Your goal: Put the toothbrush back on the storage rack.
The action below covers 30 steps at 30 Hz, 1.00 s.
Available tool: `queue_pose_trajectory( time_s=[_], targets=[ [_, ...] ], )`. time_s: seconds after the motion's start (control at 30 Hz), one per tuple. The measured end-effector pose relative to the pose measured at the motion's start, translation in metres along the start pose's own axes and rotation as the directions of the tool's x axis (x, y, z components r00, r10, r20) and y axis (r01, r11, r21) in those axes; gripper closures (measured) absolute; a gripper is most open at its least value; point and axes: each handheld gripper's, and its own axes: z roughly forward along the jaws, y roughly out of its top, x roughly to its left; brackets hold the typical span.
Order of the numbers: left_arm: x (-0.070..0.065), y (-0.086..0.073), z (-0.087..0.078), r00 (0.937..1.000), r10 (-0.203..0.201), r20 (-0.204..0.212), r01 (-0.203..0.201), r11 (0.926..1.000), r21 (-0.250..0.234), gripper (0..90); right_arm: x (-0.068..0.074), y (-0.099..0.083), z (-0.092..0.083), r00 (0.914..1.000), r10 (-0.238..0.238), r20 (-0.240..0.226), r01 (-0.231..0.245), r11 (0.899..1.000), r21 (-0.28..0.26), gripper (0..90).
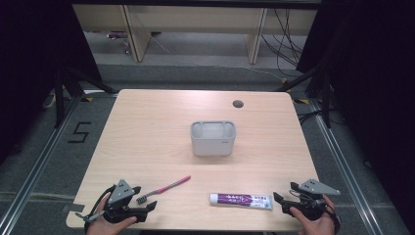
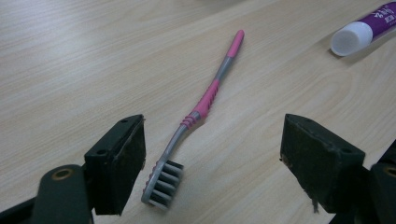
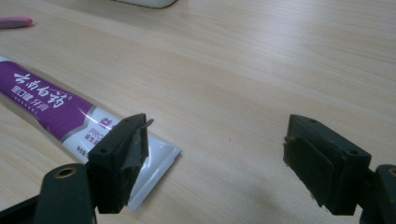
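the wooden bench [image 1: 147, 127] carries everything, with a small round hole [image 1: 238, 104] near its far edge. a grey holder [image 1: 213, 138] with compartments stands upright at the middle of the bench, well apart from both hands. near the front edge lies a purple and white toothpaste tube [image 1: 241, 200], flat, its white cap pointing toward the left side. the right gripper [image 1: 284, 193] sits just beside the tube's crimped end, jaws spread wide and gripping nothing. the left gripper [image 1: 145, 197] rests at the front left, jaws also spread wide and empty. a pink and grey toothbrush [image 1: 164, 189] lies flat, its bristled head between the left jaws and close to one of them, its handle pointing toward the holder.
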Motion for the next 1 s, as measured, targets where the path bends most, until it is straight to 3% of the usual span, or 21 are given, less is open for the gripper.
queue_pose_trajectory(
  time_s=[0.13,0.2,0.23,0.27,0.3,0.37,0.4,0.47,0.57,0.7,0.77,0.8,1.0],
  targets=[
    [-0.0005,0.0002,-0.0003,1.0000,0.002,-0.004,-0.002,1.0000,0.001,22.9,0.0008,0.0004,-0.0002,1.0000,0.006,0.002,-0.006,1.000,-0.003,23.1],
    [-0.0008,0.0001,-0.0009,0.9999,0.010,0.007,-0.010,1.0000,0.002,30.6,0.0004,0.0000,-0.0002,1.0000,0.002,-0.002,-0.002,1.000,-0.001,23.1],
    [-0.0029,-0.0003,0.0010,0.9999,-0.005,0.012,0.005,0.9996,-0.028,30.6,0.0004,0.0000,-0.0002,1.0000,0.002,-0.002,-0.002,1.000,-0.001,23.1],
    [-0.0014,-0.0001,-0.0012,0.9995,0.029,0.011,-0.029,0.9996,-0.004,33.8,0.0002,-0.0001,0.0000,1.0000,0.000,0.000,0.000,1.000,0.001,23.2],
    [-0.0040,-0.0006,0.0003,0.9999,0.006,0.013,-0.006,0.9994,-0.034,36.1,0.0000,0.0000,0.0003,1.0000,0.002,0.000,-0.002,1.000,0.003,23.2],
    [-0.0041,-0.0008,-0.0021,0.9990,0.036,0.027,-0.035,0.9988,-0.034,47.2,-0.0003,-0.0004,0.0004,1.0000,0.001,-0.002,-0.001,1.000,0.003,23.6],
    [-0.0058,-0.0010,-0.0024,0.9987,0.037,0.036,-0.035,0.9977,-0.058,52.7,-0.0002,-0.0004,0.0004,1.0000,0.001,-0.004,-0.001,1.000,0.005,23.8],
    [-0.0070,-0.0012,-0.0048,0.9965,0.073,0.040,-0.070,0.9949,-0.073,70.8,0.0000,-0.0001,0.0003,1.0000,0.001,0.000,-0.001,1.000,0.006,23.9],
    [-0.0068,-0.0015,-0.0056,0.9951,0.091,0.038,-0.088,0.9938,-0.068,82.7,-0.0002,-0.0002,0.0002,1.0000,-0.004,-0.003,0.004,1.000,0.005,24.3],
    [-0.0068,-0.0023,-0.0053,0.9952,0.091,0.037,-0.088,0.9944,-0.059,89.3,-0.0006,-0.0004,0.0009,0.9999,-0.011,-0.001,0.011,1.000,0.003,24.7],
    [-0.0048,-0.0022,-0.0054,0.9945,0.101,0.026,-0.100,0.9939,-0.047,89.4,-0.0007,-0.0005,0.0010,0.9999,-0.014,-0.005,0.014,1.000,0.003,24.9],
    [-0.0056,-0.0027,-0.0045,0.9964,0.077,0.035,-0.076,0.9959,-0.049,89.5,-0.0005,-0.0002,0.0010,0.9999,-0.012,-0.003,0.012,1.000,0.004,24.9],
    [-0.0040,-0.0034,-0.0012,0.9962,0.080,0.034,-0.080,0.9966,-0.022,89.6,0.0000,-0.0001,0.0006,1.0000,-0.008,-0.004,0.008,1.000,0.009,25.0]
  ],
)
